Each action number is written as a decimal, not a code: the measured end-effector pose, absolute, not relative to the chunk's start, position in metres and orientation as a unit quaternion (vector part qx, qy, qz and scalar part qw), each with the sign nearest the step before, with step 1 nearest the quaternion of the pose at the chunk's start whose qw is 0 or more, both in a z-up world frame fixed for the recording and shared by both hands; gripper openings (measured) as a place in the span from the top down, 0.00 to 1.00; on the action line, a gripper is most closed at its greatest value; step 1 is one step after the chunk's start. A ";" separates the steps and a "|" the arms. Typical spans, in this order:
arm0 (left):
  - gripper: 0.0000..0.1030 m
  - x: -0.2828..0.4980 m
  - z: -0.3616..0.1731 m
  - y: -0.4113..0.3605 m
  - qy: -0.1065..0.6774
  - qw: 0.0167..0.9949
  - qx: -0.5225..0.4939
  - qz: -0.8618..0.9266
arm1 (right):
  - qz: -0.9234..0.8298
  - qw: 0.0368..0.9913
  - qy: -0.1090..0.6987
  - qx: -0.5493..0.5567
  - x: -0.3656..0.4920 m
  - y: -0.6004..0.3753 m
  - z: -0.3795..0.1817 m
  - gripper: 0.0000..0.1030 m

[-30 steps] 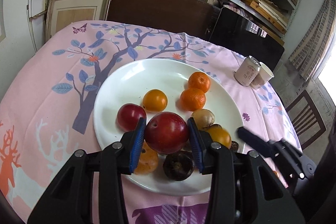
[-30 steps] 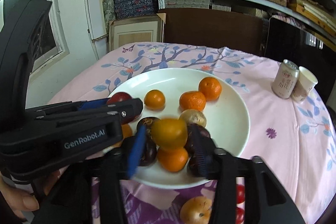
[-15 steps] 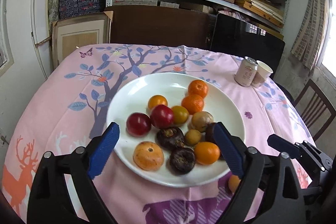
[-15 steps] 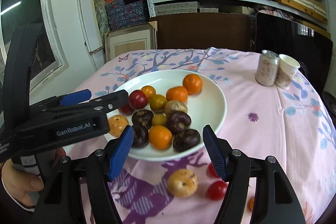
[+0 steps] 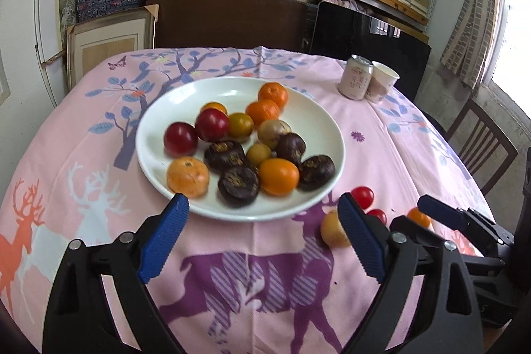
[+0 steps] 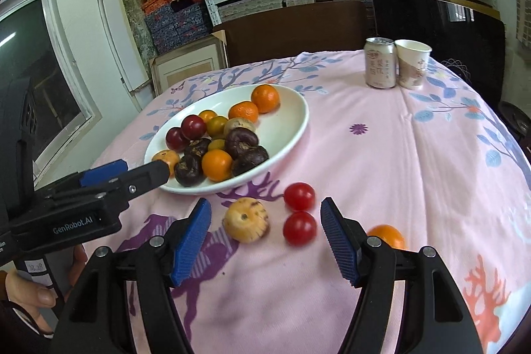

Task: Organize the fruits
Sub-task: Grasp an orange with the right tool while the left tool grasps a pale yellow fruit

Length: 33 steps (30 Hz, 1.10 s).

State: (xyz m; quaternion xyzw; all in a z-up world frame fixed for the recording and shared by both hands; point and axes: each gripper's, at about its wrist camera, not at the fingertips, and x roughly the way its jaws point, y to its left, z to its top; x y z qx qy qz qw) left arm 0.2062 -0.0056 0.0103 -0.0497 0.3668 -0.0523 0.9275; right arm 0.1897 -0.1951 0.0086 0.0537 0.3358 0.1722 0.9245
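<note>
A white plate (image 5: 318,121) (image 6: 292,118) holds several fruits: red plums (image 5: 212,124), oranges (image 5: 278,176), dark purple fruits (image 5: 239,185) and yellowish ones. On the pink cloth near the plate lie a tan fruit (image 6: 246,220) (image 5: 332,229), two red tomatoes (image 6: 299,195) (image 6: 299,228) and a small orange (image 6: 386,236). My left gripper (image 5: 262,236) is open and empty, just in front of the plate. My right gripper (image 6: 265,238) is open and empty, with the tan fruit and one tomato between its fingers' line, slightly beyond the tips.
A drink can (image 6: 380,62) and a paper cup (image 6: 412,63) stand at the table's far right. Dark chairs (image 5: 229,19) and shelves of boxes are behind the table. A wooden chair (image 5: 481,148) stands at the right.
Both grippers let go of their fruit onto the plate, opened wide and pulled back toward me. The right one swung right over the loose fruits on the cloth.
</note>
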 end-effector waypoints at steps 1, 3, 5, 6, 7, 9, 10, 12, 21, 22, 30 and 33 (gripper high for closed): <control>0.13 0.205 0.009 -0.008 0.369 0.926 -0.051 -0.056 | 0.167 0.926 0.334 0.052 0.187 -0.199 0.008 0.33; 0.13 0.201 0.005 -0.013 0.374 0.924 -0.054 -0.066 | 0.160 0.927 0.334 0.059 0.185 -0.208 0.006 0.33; 0.13 0.197 0.001 -0.019 0.376 0.922 -0.053 -0.076 | 0.137 0.933 0.326 0.067 0.184 -0.221 0.006 0.33; 0.13 0.196 0.000 -0.021 0.378 0.921 -0.050 -0.078 | 0.128 0.936 0.321 0.066 0.182 -0.226 0.008 0.33; 0.13 0.195 -0.002 -0.024 0.379 0.921 -0.047 -0.080 | 0.117 0.940 0.314 0.063 0.181 -0.231 0.009 0.33; 0.13 0.193 -0.004 -0.027 0.380 0.920 -0.045 -0.086 | 0.103 0.943 0.310 0.058 0.178 -0.239 0.009 0.33; 0.13 0.192 -0.004 -0.028 0.381 0.919 -0.045 -0.088 | 0.097 0.944 0.311 0.055 0.177 -0.243 0.008 0.33; 0.13 0.191 -0.006 -0.030 0.382 0.919 -0.042 -0.093 | 0.086 0.943 0.318 0.049 0.177 -0.247 0.004 0.33; 0.13 0.193 -0.014 -0.030 0.401 0.910 -0.040 -0.100 | 0.080 0.921 0.378 0.036 0.188 -0.241 -0.020 0.33; 0.13 0.194 -0.015 -0.029 0.403 0.909 -0.043 -0.100 | 0.079 0.919 0.385 0.033 0.190 -0.239 -0.023 0.33; 0.13 0.197 -0.024 -0.031 0.417 0.903 -0.036 -0.099 | 0.044 0.903 0.427 0.008 0.208 -0.229 -0.037 0.63; 0.13 0.198 -0.027 -0.033 0.421 0.901 -0.033 -0.099 | 0.050 0.904 0.423 0.034 0.205 -0.237 -0.035 0.63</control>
